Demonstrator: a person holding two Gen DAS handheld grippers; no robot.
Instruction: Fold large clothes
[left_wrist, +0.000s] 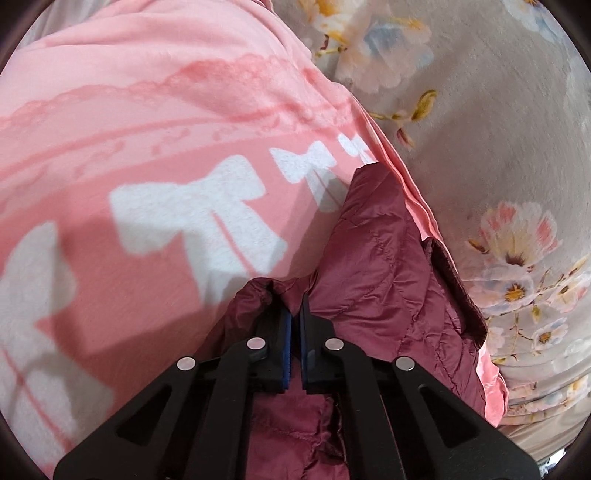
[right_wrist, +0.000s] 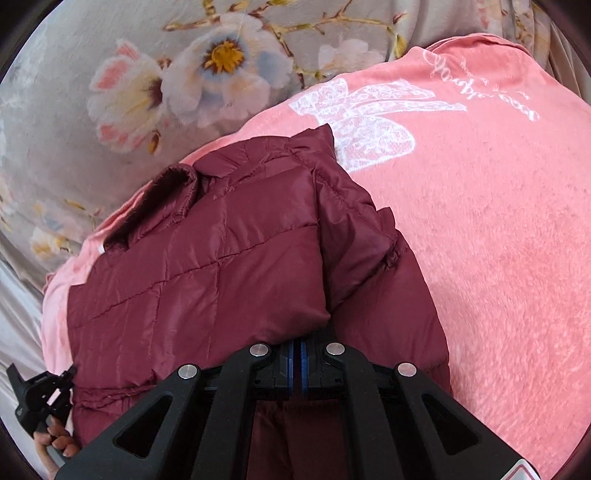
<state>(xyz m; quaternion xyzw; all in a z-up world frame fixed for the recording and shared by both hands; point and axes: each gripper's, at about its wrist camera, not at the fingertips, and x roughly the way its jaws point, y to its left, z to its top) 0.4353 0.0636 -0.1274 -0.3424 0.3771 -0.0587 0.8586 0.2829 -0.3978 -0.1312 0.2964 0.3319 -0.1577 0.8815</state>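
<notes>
A dark red quilted puffer jacket (right_wrist: 207, 266) lies bunched on a pink fleece blanket (right_wrist: 480, 229). In the left wrist view the jacket (left_wrist: 384, 266) runs up the right side of the pink blanket (left_wrist: 147, 110). My left gripper (left_wrist: 294, 306) is shut on a fold of the jacket's edge. My right gripper (right_wrist: 297, 345) is shut on the jacket, whose fabric drapes over and hides its fingertips. The left gripper also shows at the lower left of the right wrist view (right_wrist: 40, 391), held by a hand.
The pink blanket, printed with white bows, lies on a grey floral bedspread (left_wrist: 498, 129), also seen in the right wrist view (right_wrist: 110, 74). A pale sheet (right_wrist: 14, 314) shows at the far left.
</notes>
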